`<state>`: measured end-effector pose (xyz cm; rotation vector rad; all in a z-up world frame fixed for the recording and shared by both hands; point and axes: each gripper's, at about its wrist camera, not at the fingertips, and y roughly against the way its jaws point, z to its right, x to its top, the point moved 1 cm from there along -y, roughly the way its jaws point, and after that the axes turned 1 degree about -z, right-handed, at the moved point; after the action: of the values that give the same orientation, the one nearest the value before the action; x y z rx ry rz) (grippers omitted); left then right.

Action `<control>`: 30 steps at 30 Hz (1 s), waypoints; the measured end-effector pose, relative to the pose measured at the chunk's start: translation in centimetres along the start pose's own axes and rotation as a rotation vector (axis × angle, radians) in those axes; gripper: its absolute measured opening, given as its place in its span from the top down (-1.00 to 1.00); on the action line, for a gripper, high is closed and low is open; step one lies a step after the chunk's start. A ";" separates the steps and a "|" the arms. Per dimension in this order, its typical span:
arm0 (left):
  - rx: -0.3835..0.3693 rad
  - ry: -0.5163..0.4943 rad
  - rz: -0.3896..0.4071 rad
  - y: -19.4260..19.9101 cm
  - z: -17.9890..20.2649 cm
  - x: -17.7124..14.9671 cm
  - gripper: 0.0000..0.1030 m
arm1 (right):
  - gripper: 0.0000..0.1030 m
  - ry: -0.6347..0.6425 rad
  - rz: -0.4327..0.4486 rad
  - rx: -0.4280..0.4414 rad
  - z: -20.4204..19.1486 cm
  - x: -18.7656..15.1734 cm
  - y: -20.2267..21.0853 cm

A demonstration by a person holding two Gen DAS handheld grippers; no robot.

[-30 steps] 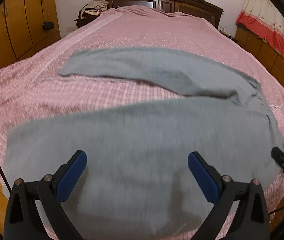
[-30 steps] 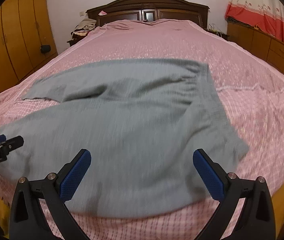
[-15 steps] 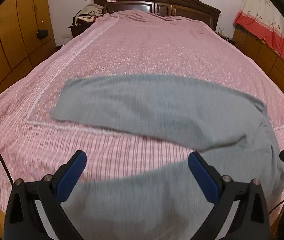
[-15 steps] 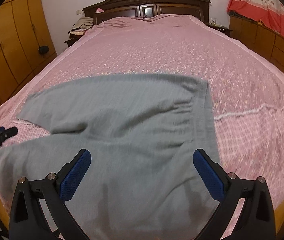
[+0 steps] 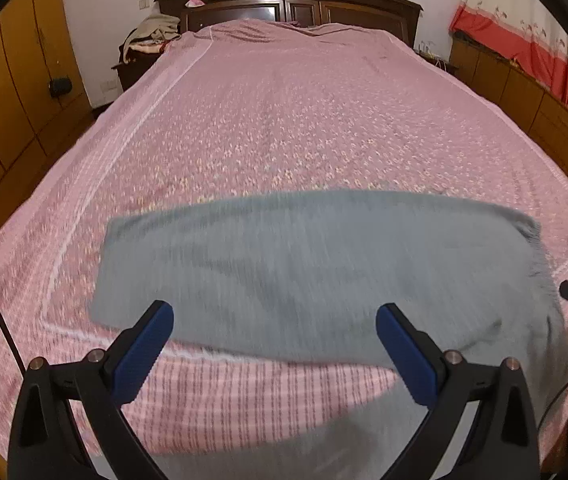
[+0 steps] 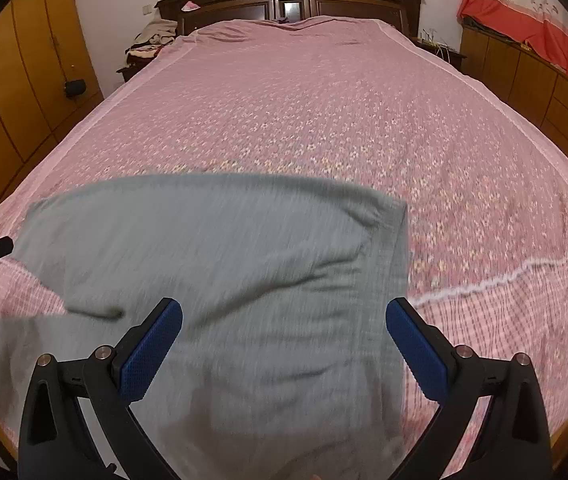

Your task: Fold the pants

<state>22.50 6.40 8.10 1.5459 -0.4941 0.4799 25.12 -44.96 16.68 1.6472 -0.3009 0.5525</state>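
Two spread grippers, grey pants, pink bed

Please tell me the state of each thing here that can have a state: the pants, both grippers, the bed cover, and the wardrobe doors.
Grey pants: spread flat on the bed, legs apart, not folded.
Left gripper: open, holds nothing.
Right gripper: open, holds nothing.
Pink bed cover: spread over the bed, mostly smooth.
Wardrobe doors: closed.
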 end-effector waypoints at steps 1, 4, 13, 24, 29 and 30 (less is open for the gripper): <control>0.001 -0.007 0.001 -0.3 0.0 0.4 -0.99 | -1.00 0.002 -0.001 -0.003 0.1 0.4 -0.2; 0.003 -0.026 -0.001 -1.6 0.2 1.8 -0.99 | -1.00 0.007 -0.005 -0.010 0.3 1.4 -1.1; -0.009 -0.014 -0.038 -6.3 -0.2 3.6 -0.99 | -1.00 -0.027 -0.058 0.032 1.0 4.0 -4.3; -0.006 -0.205 -0.075 -11.0 1.5 6.2 -1.00 | -1.00 0.033 -0.067 -0.009 0.5 6.6 -8.0; -0.008 -0.277 -0.107 -13.5 2.0 7.3 -0.99 | -1.00 0.015 -0.096 -0.021 1.2 7.3 -10.1; -0.013 -0.283 -0.115 -13.9 1.8 7.3 -0.99 | -1.00 0.013 -0.100 -0.024 1.3 7.4 -10.4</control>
<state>36.55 4.86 0.94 1.6280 -0.6196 0.1696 36.83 -43.75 11.56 1.6258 -0.2142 0.4823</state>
